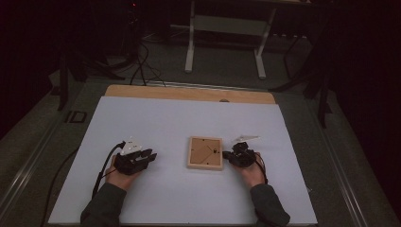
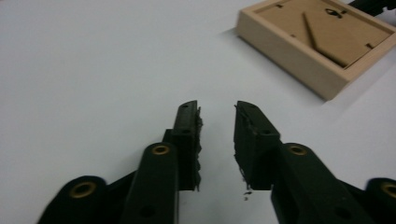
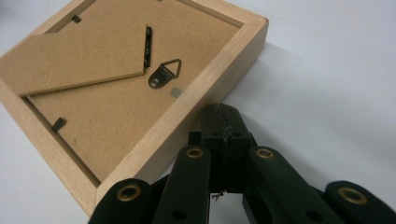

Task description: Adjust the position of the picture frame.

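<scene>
A light wooden picture frame (image 1: pixel 205 152) lies face down on the white table top, its brown backboard, fold-out stand and metal hanger facing up. My left gripper (image 1: pixel 152 155) rests on the table left of the frame, pointing toward it, with a clear stretch of table between them. In the left gripper view its jaws (image 2: pixel 217 107) stand open with nothing between them, and the frame (image 2: pixel 322 37) lies ahead at the upper right. My right gripper (image 1: pixel 226 154) sits at the frame's right edge. In the right gripper view it (image 3: pixel 220 112) is shut and empty, tips close beside the frame's (image 3: pixel 116 84) wooden rim.
The white sheet (image 1: pixel 189 118) covers the table, with a bare wooden strip (image 1: pixel 189 93) along its far edge. A white desk frame (image 1: pixel 227 28) and cables stand on the dark floor beyond. A black cable (image 1: pixel 101 170) trails from the left gripper toward the near edge.
</scene>
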`<state>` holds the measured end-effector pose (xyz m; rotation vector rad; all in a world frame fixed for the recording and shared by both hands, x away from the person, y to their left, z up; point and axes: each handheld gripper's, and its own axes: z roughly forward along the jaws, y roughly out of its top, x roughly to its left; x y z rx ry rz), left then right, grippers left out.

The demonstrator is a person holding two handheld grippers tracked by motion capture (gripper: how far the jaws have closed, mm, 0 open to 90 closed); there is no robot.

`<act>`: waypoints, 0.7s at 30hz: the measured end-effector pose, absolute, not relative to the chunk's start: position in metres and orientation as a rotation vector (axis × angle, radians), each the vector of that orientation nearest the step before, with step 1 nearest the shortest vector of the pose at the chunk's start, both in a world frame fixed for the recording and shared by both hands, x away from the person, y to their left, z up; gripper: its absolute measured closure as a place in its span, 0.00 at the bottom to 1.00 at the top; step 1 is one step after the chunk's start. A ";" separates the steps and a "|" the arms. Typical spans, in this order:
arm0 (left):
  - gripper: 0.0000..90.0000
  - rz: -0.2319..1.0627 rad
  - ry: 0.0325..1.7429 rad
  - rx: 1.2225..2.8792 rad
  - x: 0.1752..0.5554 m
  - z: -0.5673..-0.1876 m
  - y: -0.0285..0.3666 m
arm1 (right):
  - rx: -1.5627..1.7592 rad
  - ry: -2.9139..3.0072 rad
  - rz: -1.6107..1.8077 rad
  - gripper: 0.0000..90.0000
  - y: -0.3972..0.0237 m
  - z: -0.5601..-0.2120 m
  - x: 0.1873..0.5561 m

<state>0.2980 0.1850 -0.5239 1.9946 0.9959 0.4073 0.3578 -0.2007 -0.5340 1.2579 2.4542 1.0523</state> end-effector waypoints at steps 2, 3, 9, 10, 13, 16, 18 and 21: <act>0.86 0.392 0.987 2.011 0.301 -0.525 0.178 | 1.248 2.464 1.050 0.99 -0.196 -0.534 0.358; 0.89 0.384 0.979 2.018 0.303 -0.525 0.174 | 1.248 2.466 1.052 0.99 -0.193 -0.534 0.359; 1.00 0.377 0.952 2.078 0.311 -0.529 0.148 | 1.229 2.482 1.064 0.99 -0.181 -0.535 0.360; 1.00 0.370 0.949 2.090 0.313 -0.530 0.145 | 1.229 2.485 1.063 0.99 -0.179 -0.535 0.360; 1.00 0.357 0.945 2.118 0.316 -0.535 0.135 | 1.209 2.496 1.067 0.99 -0.174 -0.535 0.360; 1.00 0.341 0.946 2.136 0.318 -0.539 0.128 | 1.198 2.509 1.068 0.99 -0.169 -0.535 0.360; 1.00 0.335 0.935 2.155 0.318 -0.541 0.125 | 1.189 2.515 1.076 0.99 -0.166 -0.535 0.359; 1.00 0.337 0.933 2.168 0.316 -0.541 0.125 | 1.177 2.519 1.077 1.00 -0.163 -0.536 0.357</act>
